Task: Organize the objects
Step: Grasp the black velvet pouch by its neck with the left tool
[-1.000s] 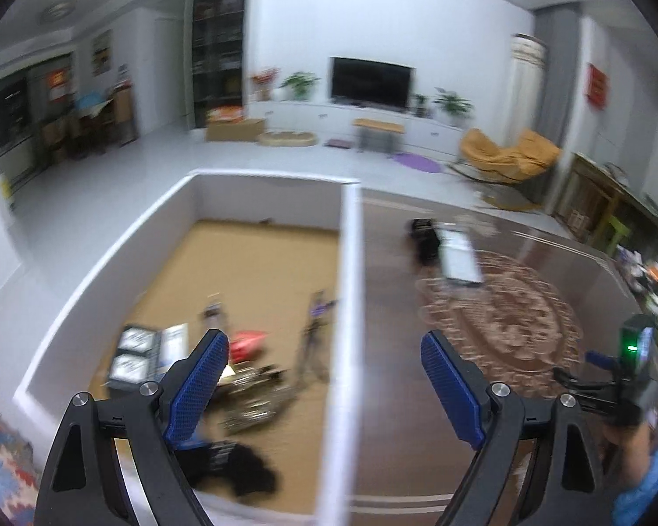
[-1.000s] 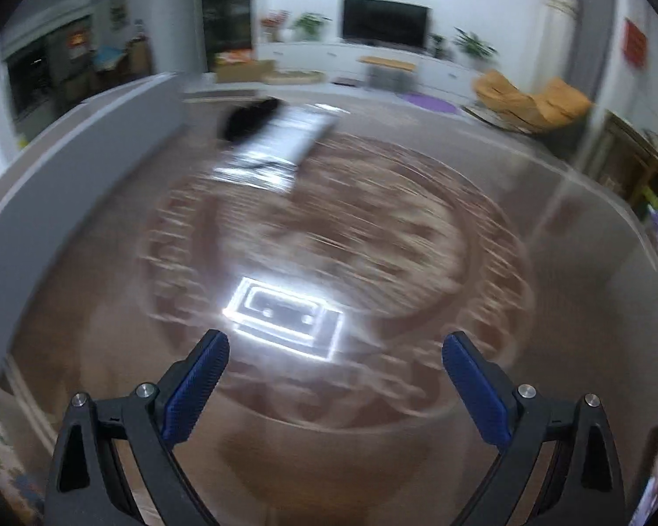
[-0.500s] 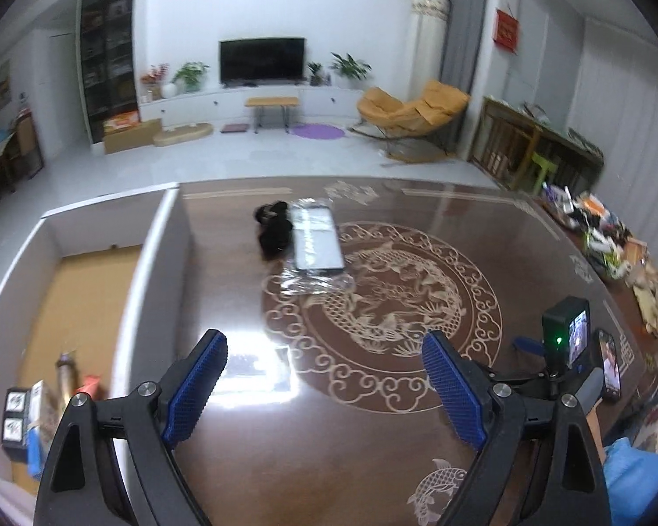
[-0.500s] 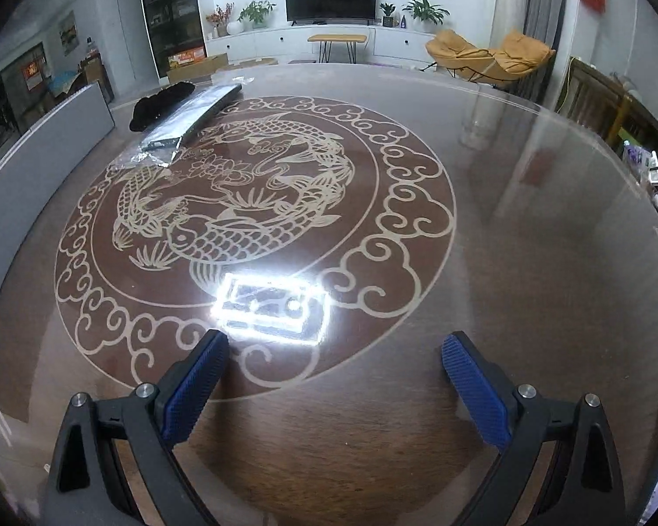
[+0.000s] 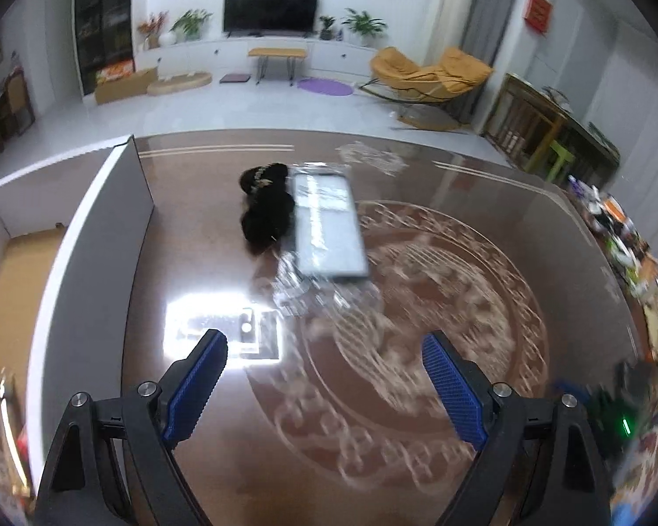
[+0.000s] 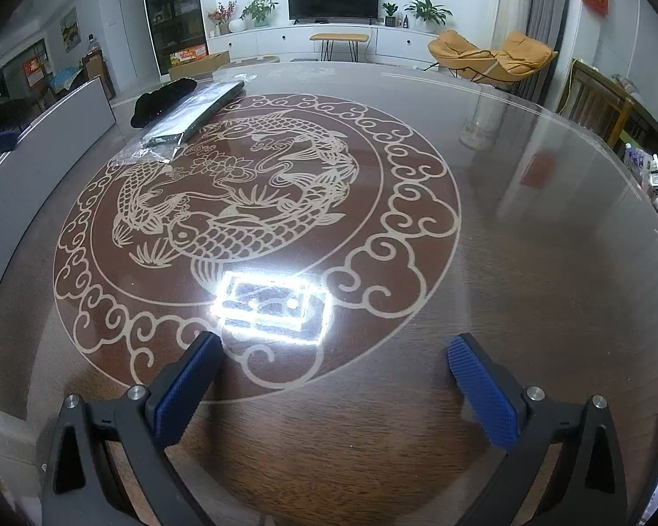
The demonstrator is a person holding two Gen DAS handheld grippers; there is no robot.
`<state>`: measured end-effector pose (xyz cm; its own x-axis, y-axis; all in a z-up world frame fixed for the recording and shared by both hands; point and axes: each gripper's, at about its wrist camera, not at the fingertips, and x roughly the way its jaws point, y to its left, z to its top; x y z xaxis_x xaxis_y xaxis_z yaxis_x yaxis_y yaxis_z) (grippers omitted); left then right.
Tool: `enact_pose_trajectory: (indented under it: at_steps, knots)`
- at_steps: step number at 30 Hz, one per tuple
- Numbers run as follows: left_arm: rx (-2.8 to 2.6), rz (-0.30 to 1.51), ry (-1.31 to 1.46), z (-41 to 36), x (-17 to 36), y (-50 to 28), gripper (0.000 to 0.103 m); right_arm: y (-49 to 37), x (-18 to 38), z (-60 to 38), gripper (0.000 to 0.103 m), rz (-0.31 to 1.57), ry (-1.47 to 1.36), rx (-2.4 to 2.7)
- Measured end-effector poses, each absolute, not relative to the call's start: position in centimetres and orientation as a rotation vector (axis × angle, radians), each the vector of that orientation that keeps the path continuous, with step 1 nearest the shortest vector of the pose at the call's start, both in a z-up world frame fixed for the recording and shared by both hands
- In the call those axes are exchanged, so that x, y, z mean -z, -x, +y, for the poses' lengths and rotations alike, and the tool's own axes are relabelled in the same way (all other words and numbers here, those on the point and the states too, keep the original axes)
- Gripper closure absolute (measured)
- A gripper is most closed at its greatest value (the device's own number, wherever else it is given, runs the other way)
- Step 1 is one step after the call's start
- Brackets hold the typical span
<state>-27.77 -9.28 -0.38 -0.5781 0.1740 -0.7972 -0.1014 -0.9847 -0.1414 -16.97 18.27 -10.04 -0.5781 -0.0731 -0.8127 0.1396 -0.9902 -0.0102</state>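
A flat grey box in clear plastic wrap [image 5: 327,223] lies on the brown table with the fish pattern [image 5: 416,307], with a black bundle [image 5: 267,210] touching its left side. Both show far left in the right wrist view: the wrapped box [image 6: 193,111] and the black bundle [image 6: 160,96]. My left gripper [image 5: 324,388] is open and empty, above the table, short of the box. My right gripper [image 6: 335,388] is open and empty, low over the table's near part.
A white-walled box with a tan floor [image 5: 92,236] stands at the table's left edge; its wall also shows in the right wrist view [image 6: 35,162]. Small clutter lies at the table's right edge [image 5: 623,236]. A bright lamp reflection sits on the table [image 6: 272,302].
My left gripper has swung right from above the white box toward the wrapped box, which now looks nearer. My right gripper has settled low over the fish pattern. Both stayed open.
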Motion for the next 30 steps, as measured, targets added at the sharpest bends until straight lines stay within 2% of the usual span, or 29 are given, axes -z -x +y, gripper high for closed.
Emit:
enact_pose_trajectory:
  at_steps: [4,10,16,17,18,19,20,24,30]
  knots:
    - [-2.689,-0.099,1.384,-9.8,2.0,33.8,0.013,17.0,10.0,18.3,0.000,0.110,-1.378,2.687]
    - [-2.725,-0.171,1.411,-10.1,4.7,41.9,0.013,17.0,10.0,18.3,0.000,0.110,-1.379,2.687]
    - [-2.709,-0.137,1.522,-10.9,8.4,46.3,0.014,17.0,10.0,18.3,0.000,0.110,-1.379,2.687]
    - [-2.702,-0.149,1.502,-11.3,8.8,46.4,0.025,17.0,10.0,18.3,0.000,0.110,-1.379,2.687]
    - [-2.701,-0.153,1.485,-11.5,8.9,46.4,0.042,16.9,10.0,18.3,0.000,0.110,-1.379,2.687]
    - [-2.702,-0.174,1.447,-11.8,8.9,46.3,0.054,17.0,10.0,18.3,0.000,0.110,-1.379,2.687]
    - [-2.732,-0.142,1.443,-11.9,8.8,46.0,0.074,16.9,10.0,18.3,0.000,0.110,-1.379,2.687]
    - [-2.783,0.018,1.403,-10.6,9.2,43.9,0.075,17.0,10.1,18.3,0.000,0.110,-1.379,2.687]
    - [-2.682,0.072,1.325,-4.0,9.3,37.8,0.075,17.0,10.1,18.3,0.000,0.110,-1.379,2.687]
